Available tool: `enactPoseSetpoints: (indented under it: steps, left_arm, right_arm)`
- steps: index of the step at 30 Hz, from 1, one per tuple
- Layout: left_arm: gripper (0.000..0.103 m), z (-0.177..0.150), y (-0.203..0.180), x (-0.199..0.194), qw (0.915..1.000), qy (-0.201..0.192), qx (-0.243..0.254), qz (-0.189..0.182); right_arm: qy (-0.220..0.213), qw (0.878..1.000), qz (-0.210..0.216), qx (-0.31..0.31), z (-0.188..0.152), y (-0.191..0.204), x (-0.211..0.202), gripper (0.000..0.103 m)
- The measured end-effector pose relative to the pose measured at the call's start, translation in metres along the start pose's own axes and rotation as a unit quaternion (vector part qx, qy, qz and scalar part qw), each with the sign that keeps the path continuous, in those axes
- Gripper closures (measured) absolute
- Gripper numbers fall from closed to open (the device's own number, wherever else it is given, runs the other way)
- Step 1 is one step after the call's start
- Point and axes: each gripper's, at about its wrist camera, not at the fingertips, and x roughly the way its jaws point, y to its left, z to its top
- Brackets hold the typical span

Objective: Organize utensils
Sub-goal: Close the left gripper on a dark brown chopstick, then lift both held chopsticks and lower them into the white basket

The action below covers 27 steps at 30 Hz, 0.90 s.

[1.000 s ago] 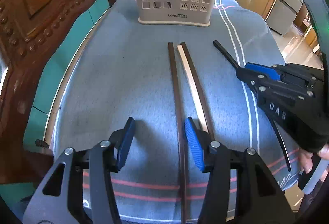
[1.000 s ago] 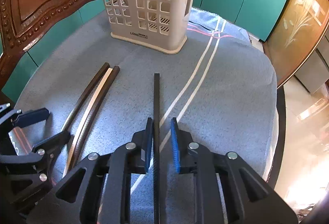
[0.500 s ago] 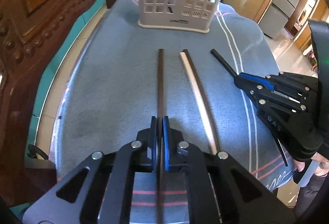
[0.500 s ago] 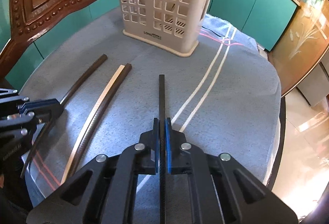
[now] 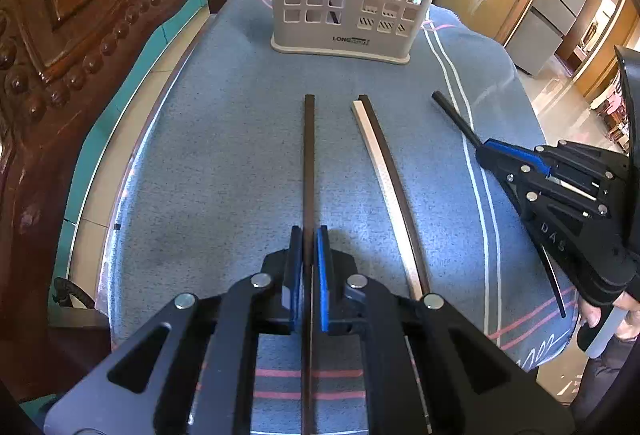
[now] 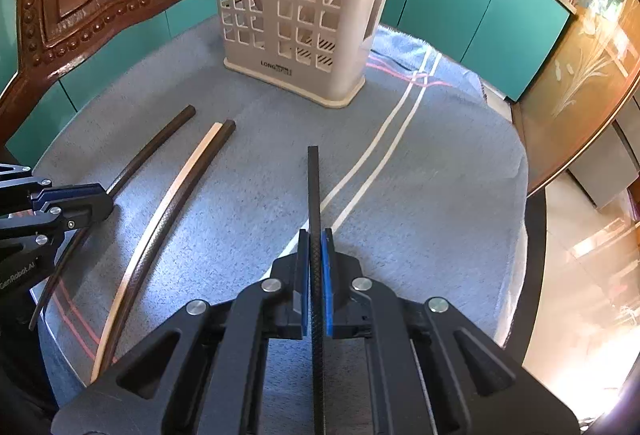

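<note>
I had the left gripper (image 5: 308, 271) clamped on a dark brown chopstick (image 5: 309, 155), its pads closed flat against both sides, and the right gripper (image 6: 316, 275) clamped the same way on a black textured chopstick (image 6: 314, 187). Both sticks lay along the blue towel (image 5: 224, 155), tips pointing toward twelve o'clock. To do this lift well, I judged I should raise each stick evenly, keep the wrists from rolling so neither stick pivoted in the pads, and tip them upright only near the holder. A pale chopstick (image 5: 384, 179) and a dark one (image 5: 400, 171) touching it lay at about one o'clock from my left grip, not yet picked up.

The beige lattice utensil holder (image 6: 296, 15) stood upright at twelve o'clock, well apart from both grips. Through its holes I made out a few dark slanted sticks inside; how many, I could not tell.
</note>
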Motion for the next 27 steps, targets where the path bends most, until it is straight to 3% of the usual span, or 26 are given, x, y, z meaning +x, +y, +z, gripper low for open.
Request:
enactPoseSetpoints:
  steps: [7, 11, 15, 19, 22, 27]
  left_arm:
    - [0.091, -0.002, -0.003, 0.0, 1.0, -0.001, 0.004, 0.003]
    - [0.084, -0.001, -0.004, 0.001, 1.0, -0.002, 0.004, -0.003]
    - [0.08, 0.004, -0.006, 0.003, 0.9999, -0.001, 0.007, -0.008]
    - [0.078, 0.012, 0.003, 0.006, 0.9994, 0.003, -0.016, -0.031]
    - [0.078, 0.02, 0.011, 0.009, 0.9987, 0.004, -0.03, -0.04]
    - [0.078, 0.035, 0.011, 0.017, 0.9992, 0.009, -0.03, -0.027]
  right_arm:
    - [0.001, 1.0, -0.001, 0.009, 0.0, -0.001, 0.003, 0.093]
    - [0.002, 1.0, -0.002, 0.018, -0.001, -0.005, 0.001, 0.081]
    - [0.003, 1.0, -0.006, 0.027, 0.0, -0.009, -0.001, 0.076]
    - [0.014, 0.998, -0.001, 0.053, 0.003, -0.016, -0.001, 0.067]
    - [0.03, 0.996, 0.005, 0.079, 0.005, -0.02, 0.003, 0.067]
    - [0.036, 0.996, -0.027, 0.075, 0.011, -0.014, 0.008, 0.067]
